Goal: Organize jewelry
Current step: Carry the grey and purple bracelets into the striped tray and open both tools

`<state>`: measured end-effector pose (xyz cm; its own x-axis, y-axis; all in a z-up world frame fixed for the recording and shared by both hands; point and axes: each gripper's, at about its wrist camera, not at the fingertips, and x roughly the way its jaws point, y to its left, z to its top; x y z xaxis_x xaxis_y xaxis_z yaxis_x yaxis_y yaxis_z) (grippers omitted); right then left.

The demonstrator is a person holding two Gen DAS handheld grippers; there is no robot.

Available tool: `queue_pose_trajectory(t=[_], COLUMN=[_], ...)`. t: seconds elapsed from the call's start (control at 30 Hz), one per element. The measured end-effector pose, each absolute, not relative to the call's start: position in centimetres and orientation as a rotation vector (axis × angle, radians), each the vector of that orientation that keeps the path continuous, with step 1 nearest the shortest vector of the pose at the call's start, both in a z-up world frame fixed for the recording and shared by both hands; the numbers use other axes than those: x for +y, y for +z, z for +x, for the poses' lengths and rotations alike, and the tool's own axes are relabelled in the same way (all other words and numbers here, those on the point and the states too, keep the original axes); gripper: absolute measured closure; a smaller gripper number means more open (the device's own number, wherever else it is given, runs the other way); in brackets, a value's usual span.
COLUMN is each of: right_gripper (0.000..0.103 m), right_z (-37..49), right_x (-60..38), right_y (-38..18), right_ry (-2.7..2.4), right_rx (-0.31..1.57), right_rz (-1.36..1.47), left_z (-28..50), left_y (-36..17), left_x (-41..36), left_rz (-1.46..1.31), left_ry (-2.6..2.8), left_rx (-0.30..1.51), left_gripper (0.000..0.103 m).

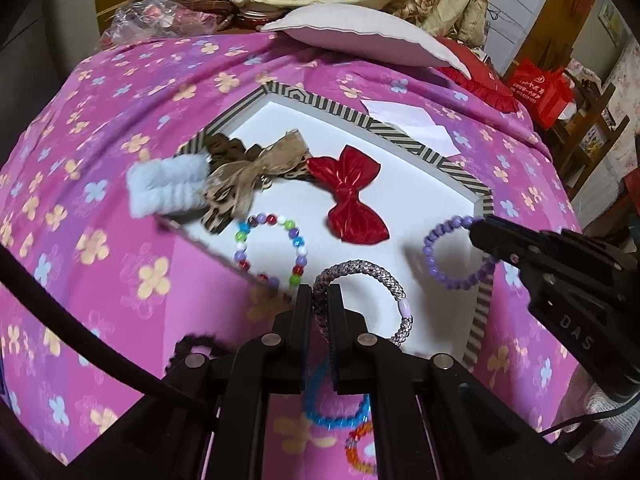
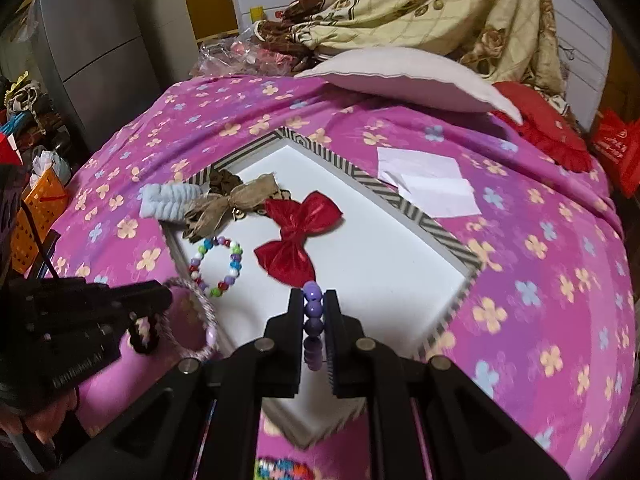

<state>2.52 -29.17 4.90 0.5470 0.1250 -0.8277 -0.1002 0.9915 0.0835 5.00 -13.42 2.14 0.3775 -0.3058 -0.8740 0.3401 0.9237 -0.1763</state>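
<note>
A white tray with a striped rim [image 1: 404, 130] [image 2: 416, 208] lies on the pink flowered bedspread. In it are a red bow [image 1: 350, 196] [image 2: 298, 236], a tan bow [image 1: 244, 178] [image 2: 224, 204] and a multicolour bead bracelet [image 1: 272, 248] [image 2: 218, 266]. My left gripper [image 1: 320, 300] is shut on a silver-pink braided hair band [image 1: 368, 284] [image 2: 200, 316] above the tray's near edge. My right gripper [image 2: 314, 312] is shut on a purple bead bracelet [image 2: 313, 324] [image 1: 452, 256] over the tray.
A light blue fluffy clip [image 1: 168, 188] rests on the tray's left rim. A blue band [image 1: 332, 412] and an orange-red bead band [image 1: 360, 452] lie on the bedspread below my left gripper. White papers [image 2: 432, 184], a pillow [image 2: 408, 76] and a quilt lie beyond.
</note>
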Motion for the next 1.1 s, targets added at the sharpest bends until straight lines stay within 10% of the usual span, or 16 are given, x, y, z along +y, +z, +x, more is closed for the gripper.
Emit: queue_pose_trajectory(t=[1.1], right_gripper=[0.086], right_z=[13.7], right_x=[-35.3], right_y=[-2.4], right_ry=[-0.028], right_rx=[1.031], right_rz=[0.156], left_z=[9.2], left_y=[-3.2], left_x=[-16.3], left_rz=[0.070], left_ry=[-0.340], left_rx=[1.157], left_gripper=[0.079])
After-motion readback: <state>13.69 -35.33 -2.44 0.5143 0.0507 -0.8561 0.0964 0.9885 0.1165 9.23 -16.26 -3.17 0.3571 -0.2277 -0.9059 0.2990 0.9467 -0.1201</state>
